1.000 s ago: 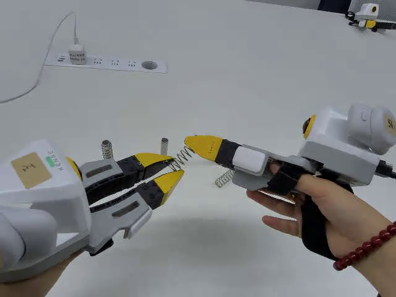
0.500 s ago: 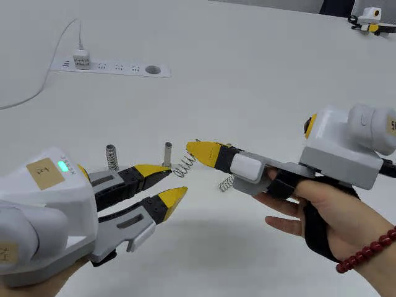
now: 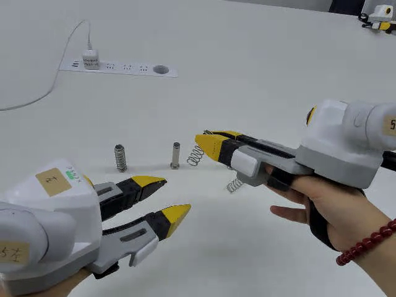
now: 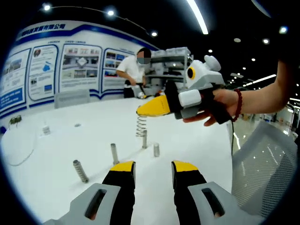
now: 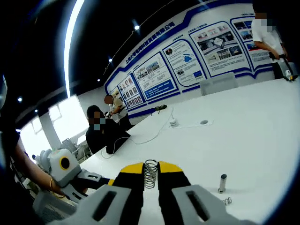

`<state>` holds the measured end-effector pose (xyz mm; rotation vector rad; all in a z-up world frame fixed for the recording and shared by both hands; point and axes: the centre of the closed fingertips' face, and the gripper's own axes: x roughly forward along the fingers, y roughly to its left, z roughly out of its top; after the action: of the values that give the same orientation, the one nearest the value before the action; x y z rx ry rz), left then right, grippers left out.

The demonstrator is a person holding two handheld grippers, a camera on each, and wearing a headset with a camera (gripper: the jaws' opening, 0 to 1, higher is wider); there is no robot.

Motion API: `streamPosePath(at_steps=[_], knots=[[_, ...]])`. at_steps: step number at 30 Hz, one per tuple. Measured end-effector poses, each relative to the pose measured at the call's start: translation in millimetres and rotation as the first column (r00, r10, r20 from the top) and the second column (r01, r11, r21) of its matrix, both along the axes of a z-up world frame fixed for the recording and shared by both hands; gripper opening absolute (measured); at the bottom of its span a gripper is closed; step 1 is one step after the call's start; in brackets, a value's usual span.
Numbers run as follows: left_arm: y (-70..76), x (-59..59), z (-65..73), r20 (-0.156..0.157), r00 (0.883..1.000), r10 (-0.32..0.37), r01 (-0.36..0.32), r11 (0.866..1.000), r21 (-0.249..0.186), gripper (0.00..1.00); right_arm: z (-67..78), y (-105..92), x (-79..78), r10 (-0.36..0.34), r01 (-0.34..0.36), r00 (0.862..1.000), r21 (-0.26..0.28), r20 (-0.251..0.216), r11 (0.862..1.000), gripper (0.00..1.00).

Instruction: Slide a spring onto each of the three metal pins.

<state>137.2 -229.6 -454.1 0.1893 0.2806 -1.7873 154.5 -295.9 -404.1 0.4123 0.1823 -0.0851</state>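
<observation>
**1 SPRING SEATED, 2 PINS LEFT TO FILL**

A spring is pinched between the closed jaws of the right gripper and is held just beside a bare pin. The left gripper is carried nearer the person, its jaws apart and nothing between them. Further left, 1 pin is already sleeved by its own coil. A loose spring is left lying on the table under the right gripper. What looks to be the 3rd pin is seen below the pinched spring in the left gripper view. On this count, 1 of 3 fittings is judged done. Handwriting is carried on tan stickers on both grippers, of which only a "5" can be made out. The wall boards are too small to be read.
</observation>
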Motion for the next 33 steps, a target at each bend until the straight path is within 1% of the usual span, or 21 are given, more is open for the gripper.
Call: streamPosePath(at_steps=[3, 5, 8, 10, 12, 15, 19, 23, 28, 31, 33], knots=[[1.7, 0.6, -3.5, 0.002, 1.0, 0.007, -0.007, 1.0, 0.014, 0.34, -1.0, -3.5, 4.7, -0.001, 0.002, 1.0, -0.03, 0.003, 1.0, 0.11], [2.5, 1.3, -5.3, -0.004, 1.0, 0.014, -0.014, 1.0, 0.021, 0.36, -2.3, -8.3, 8.1, -0.004, 0.004, 1.0, -0.051, 0.006, 0.999, 0.11], [3.0, 2.8, -6.2, -0.01, 1.0, 0.027, -0.027, 0.999, 0.019, 0.4, -2.7, -12.0, 13.1, -0.005, 0.005, 1.0, -0.08, 0.005, 0.997, 0.11], [3.1, 3.5, -7.2, -0.01, 0.999, 0.031, -0.031, 0.999, 0.021, 0.41, -2.8, -14.2, 16.8, -0.006, 0.007, 1.0, -0.096, 0.004, 0.995, 0.11], [3.1, 4.8, -8.1, -0.005, 0.999, 0.037, -0.036, 0.999, 0.023, 0.43, -3.3, -17.3, 20.5, -0.01, 0.01, 1.0, -0.123, 0.003, 0.992, 0.11], [3.2, 6.3, -8.9, -0.011, 0.999, 0.045, -0.044, 0.999, 0.026, 0.46, -5.1, -20.0, 26.0, -0.015, 0.015, 1.0, -0.141, -0.002, 0.99, 0.11], [4.1, 9.1, -10.5, -0.009, 0.999, 0.054, -0.054, 0.998, 0.029, 0.49, -9.8, -22.0, 34.0, -0.02, 0.017, 1.0, -0.171, -0.015, 0.985, 0.11], [5.0, 11.4, -11.8, -0.009, 0.998, 0.066, -0.066, 0.997, 0.032, 0.52, -14.9, -22.9, 40.6, -0.015, 0.01, 1.0, -0.187, -0.027, 0.982, 0.11], [6.0, 13.3, -12.9, -0.013, 0.997, 0.075, -0.074, 0.997, 0.033, 0.56, -21.9, -24.5, 48.3, -0.014, 0.001, 0.999, -0.239, -0.051, 0.971, 0.11], [6.0, 14.7, -13.2, -0.014, 0.997, 0.081, -0.08, 0.996, 0.033, 0.57, -27.1, -26.6, 51.3, -0.02, -0.001, 0.997, -0.28, -0.073, 0.96, 0.11], [5.9, 15.8, -12.9, -0.013, 0.996, 0.086, -0.085, 0.996, 0.03, 0.57, -29.5, -26.6, 52.9, -0.019, -0.005, 0.997, -0.288, -0.079, 0.958, 0.11]])
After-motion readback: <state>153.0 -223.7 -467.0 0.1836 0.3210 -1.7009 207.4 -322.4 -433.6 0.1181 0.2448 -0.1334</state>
